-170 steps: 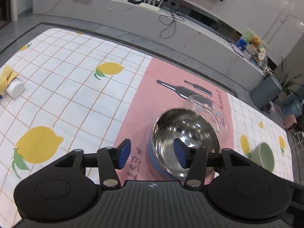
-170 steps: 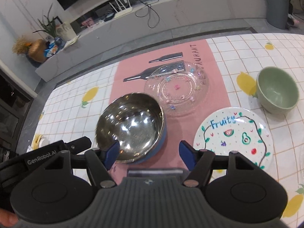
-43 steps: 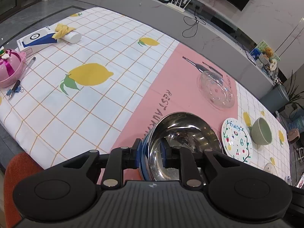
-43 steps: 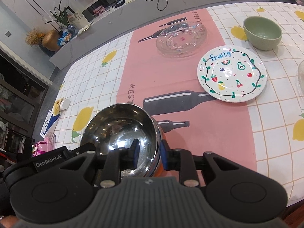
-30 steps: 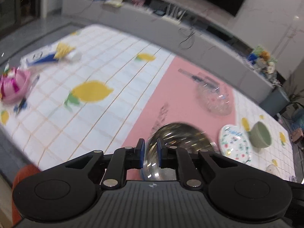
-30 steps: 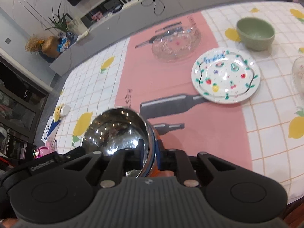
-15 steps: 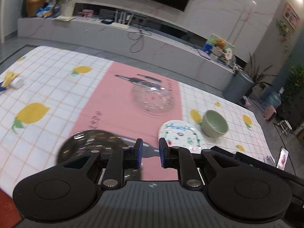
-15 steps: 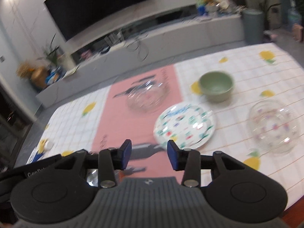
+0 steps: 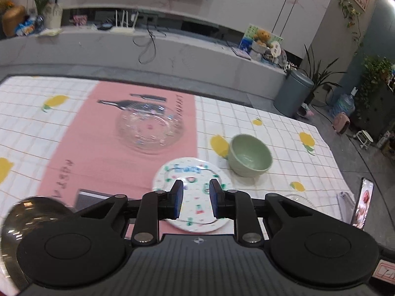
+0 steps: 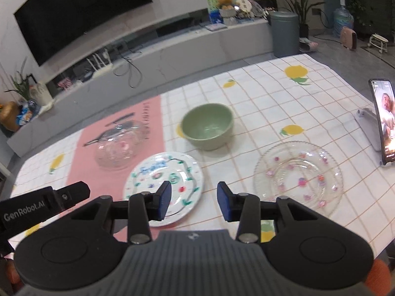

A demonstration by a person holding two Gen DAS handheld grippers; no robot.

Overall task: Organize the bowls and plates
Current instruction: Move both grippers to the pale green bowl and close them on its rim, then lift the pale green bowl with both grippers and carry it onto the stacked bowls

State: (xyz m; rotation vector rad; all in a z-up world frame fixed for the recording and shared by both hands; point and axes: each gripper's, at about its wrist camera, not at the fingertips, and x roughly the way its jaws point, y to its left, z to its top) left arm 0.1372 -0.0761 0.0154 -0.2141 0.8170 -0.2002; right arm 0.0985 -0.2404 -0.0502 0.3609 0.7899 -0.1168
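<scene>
Glossy round painted plate (image 9: 195,197), matte green bowl (image 9: 249,155) — left gripper (image 9: 195,198) fingers just opening, right gripper (image 10: 193,201) fingers apart — both empty.

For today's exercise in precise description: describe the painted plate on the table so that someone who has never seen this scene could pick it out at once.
Start from the pink runner laid down the lemon-print tablecloth. At the runner's right edge, partly overlapping it, lies the painted plate, just in front of the green bowl. Unlike the clear glass plates nearby, it is opaque white, with blue lettering and small painted fruits.

A phone (image 10: 385,123) stands propped at the lemon-print tablecloth's (image 10: 308,93) edge; a grey bin (image 9: 292,93) stands beyond.
</scene>
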